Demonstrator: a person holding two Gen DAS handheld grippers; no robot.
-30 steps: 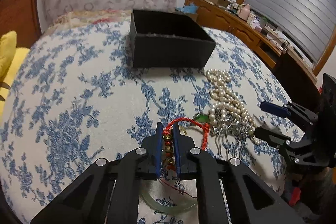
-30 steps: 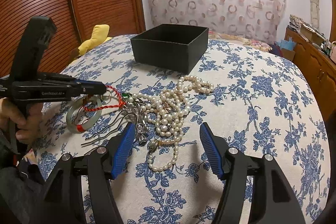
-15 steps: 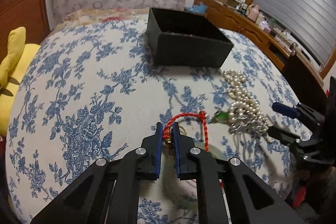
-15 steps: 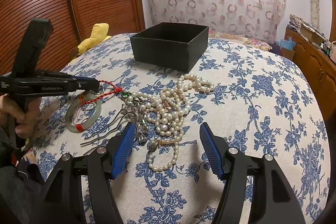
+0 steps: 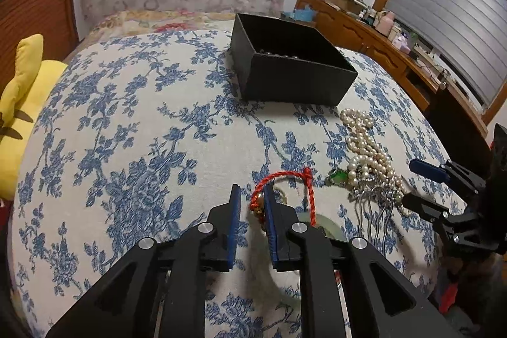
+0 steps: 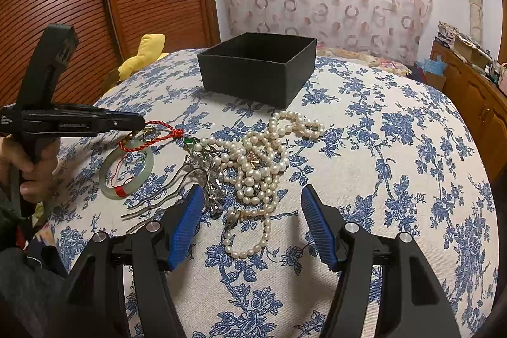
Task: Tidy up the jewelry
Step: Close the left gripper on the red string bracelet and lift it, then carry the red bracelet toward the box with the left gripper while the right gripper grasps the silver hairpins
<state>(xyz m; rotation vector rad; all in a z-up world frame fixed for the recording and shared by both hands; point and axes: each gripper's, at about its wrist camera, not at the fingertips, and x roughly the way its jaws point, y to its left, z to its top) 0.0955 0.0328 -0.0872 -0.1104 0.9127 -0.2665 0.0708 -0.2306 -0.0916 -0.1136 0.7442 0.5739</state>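
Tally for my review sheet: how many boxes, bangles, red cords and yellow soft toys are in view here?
Black box: 1
Green bangle: 1
Red cord: 1
Yellow soft toy: 1
Total: 4

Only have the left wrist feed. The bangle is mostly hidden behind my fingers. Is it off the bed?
Observer: No. In the right wrist view the jade bangle rests on the bedspread. Only the red cord rises to the left gripper, whose jaws are opening with the cord's beads between them.
Operator: Right gripper, anything in it?
Observer: Nothing. The right gripper is open, poised over the pearl necklace.
Operator: Any marking on the bangle?
Observer: A wrap of red thread on its near side.
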